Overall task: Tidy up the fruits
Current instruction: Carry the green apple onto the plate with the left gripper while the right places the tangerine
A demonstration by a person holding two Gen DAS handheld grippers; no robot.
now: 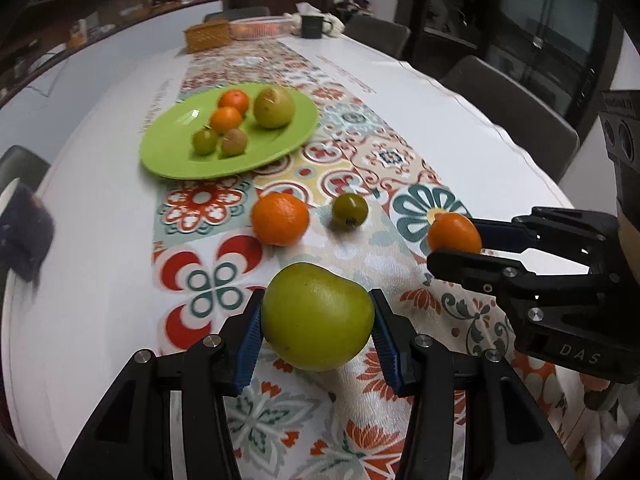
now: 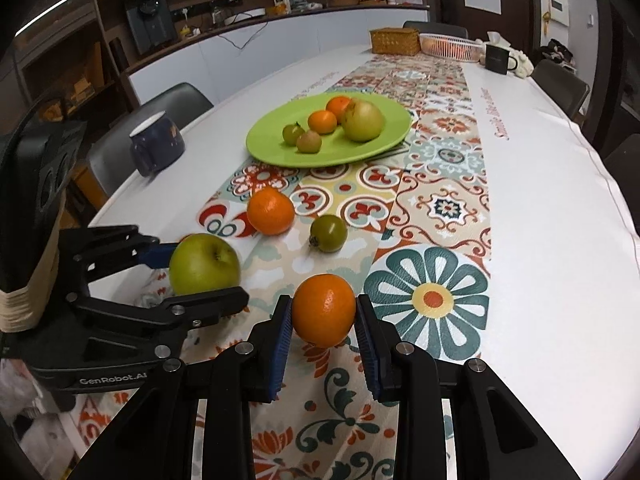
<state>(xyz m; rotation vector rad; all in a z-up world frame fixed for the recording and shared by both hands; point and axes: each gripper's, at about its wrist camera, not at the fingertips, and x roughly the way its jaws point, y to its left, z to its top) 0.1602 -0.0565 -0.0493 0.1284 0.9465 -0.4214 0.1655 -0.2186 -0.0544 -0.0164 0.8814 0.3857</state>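
My left gripper (image 1: 318, 316) is shut on a green apple (image 1: 318, 318), held low over the patterned runner; it also shows in the right wrist view (image 2: 204, 264). My right gripper (image 2: 323, 312) is shut on an orange (image 2: 324, 310), seen from the left wrist view (image 1: 454, 234) at the right. A green plate (image 1: 176, 152) farther along the table holds several fruits: two small oranges, a large green apple (image 1: 275, 107) and two small green fruits. A loose orange (image 1: 280, 219) and a small green tomato (image 1: 349, 210) lie on the runner between the grippers and the plate.
A dark blue mug (image 2: 157, 148) stands near the table's left edge. At the far end are a wicker box (image 2: 394, 41), a white basket (image 2: 450, 46) and a black mug (image 2: 496, 60). Dark chairs surround the white table (image 2: 560, 208).
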